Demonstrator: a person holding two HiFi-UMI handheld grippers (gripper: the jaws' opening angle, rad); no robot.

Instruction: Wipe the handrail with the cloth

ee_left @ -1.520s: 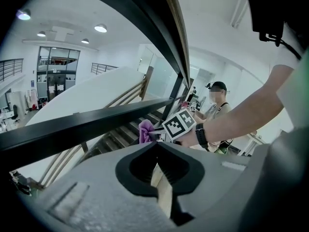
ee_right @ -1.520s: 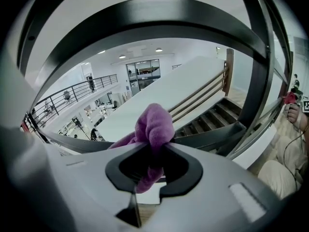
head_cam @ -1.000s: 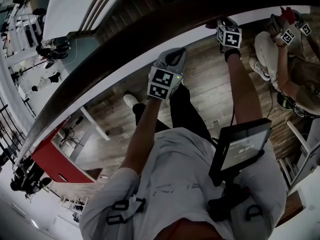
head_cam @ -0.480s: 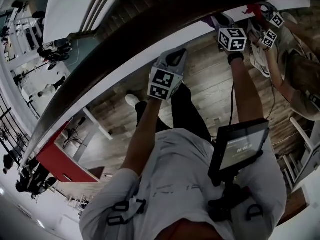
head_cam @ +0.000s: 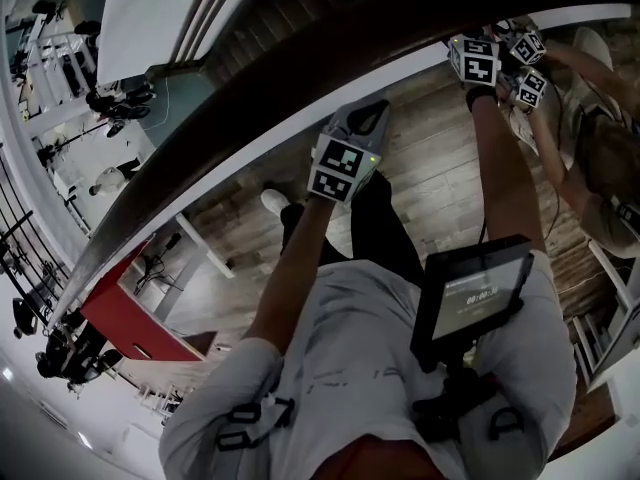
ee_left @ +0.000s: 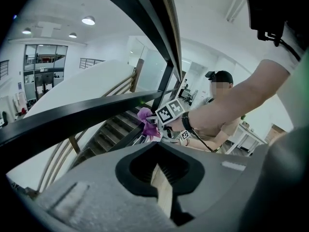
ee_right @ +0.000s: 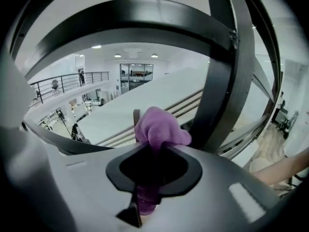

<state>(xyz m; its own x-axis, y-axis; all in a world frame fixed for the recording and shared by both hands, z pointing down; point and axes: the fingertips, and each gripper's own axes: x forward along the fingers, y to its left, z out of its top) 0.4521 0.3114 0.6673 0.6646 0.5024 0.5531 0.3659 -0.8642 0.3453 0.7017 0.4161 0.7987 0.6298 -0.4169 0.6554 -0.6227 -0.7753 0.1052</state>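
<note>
While the handrail [head_cam: 240, 118] crosses the head view as a dark band from lower left to upper right, the right hand-held gripper [head_cam: 470, 50] sits at the upper right of that frame, just under the rail. Its jaws are closed on the purple cloth [ee_right: 159, 127], and a bunched end of the cloth pokes out past them. In the right gripper view the rail [ee_right: 145, 13] arcs across the top of the frame, above and ahead of the cloth, with an upright post [ee_right: 227, 81] just to the right. I cannot tell whether the cloth touches the rail.

The left hand-held gripper [head_cam: 362, 118] is in the middle of the head view, also just below the rail and further down it. Its jaws [ee_left: 159, 170] are pressed together with nothing between them. From there the cloth [ee_left: 146, 121] shows small at mid-frame, beside the dark bar [ee_left: 72, 117].

The right hand is clearly the nearer one to do the wiping. By my reading, the cloth must go up onto the rail and then travel along its long axis, on the diagonal from upper right to lower left. Another person [head_cam: 590, 138] stands close by at the right edge.
</note>
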